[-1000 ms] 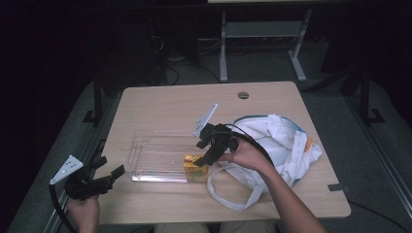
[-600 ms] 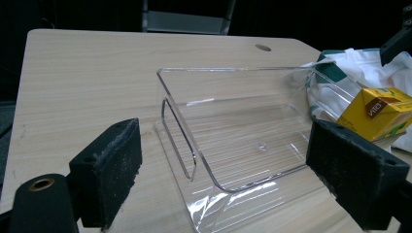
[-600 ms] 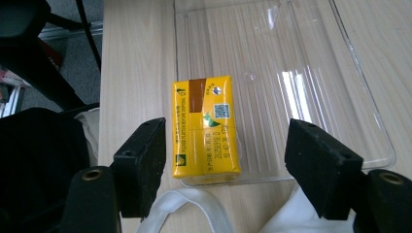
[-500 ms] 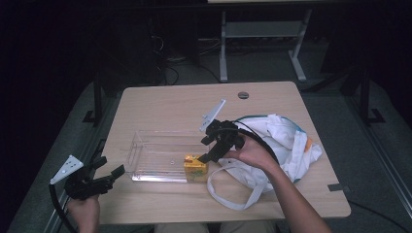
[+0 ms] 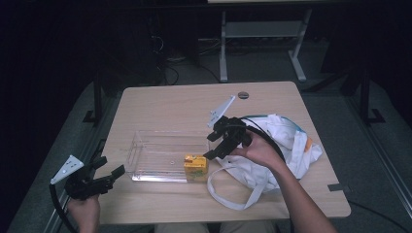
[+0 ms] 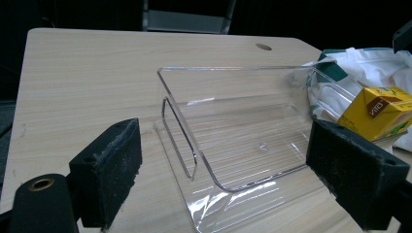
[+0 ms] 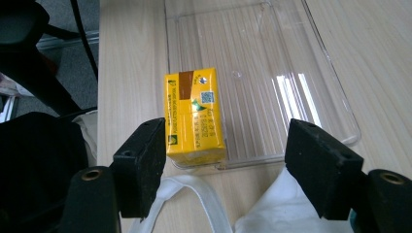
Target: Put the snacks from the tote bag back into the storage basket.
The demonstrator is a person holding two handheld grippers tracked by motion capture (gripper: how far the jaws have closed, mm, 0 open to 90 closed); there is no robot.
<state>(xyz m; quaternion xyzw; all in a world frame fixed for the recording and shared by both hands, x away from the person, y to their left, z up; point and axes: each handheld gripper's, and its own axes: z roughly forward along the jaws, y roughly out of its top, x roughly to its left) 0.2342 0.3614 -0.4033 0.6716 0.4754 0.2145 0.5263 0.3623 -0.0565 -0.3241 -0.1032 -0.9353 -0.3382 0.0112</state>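
A yellow drink carton point(image 5: 195, 166) lies in the near right corner of a clear plastic tray point(image 5: 155, 155). My right gripper point(image 5: 221, 145) hovers open just right of the carton. In the right gripper view the carton point(image 7: 194, 116) lies flat on the tray point(image 7: 272, 63), beyond and between the spread jaws of the gripper point(image 7: 233, 165), untouched. My left gripper point(image 5: 104, 177) is open near the table's front left corner, apart from the tray. In the left gripper view the gripper point(image 6: 243, 184) faces the tray's point(image 6: 243, 141) short end, with the carton point(image 6: 381, 111) at the far right.
A white cloth tote bag point(image 5: 282, 143) lies crumpled right of the tray, its strap point(image 5: 228, 194) looping toward the front edge. The wooden table point(image 5: 170, 107) has a cable hole point(image 5: 243, 95) at the back. Dark floor and a metal frame lie beyond.
My right gripper has drawn back up and to the right, away from the carton, which stays in the tray. The left gripper has not moved.
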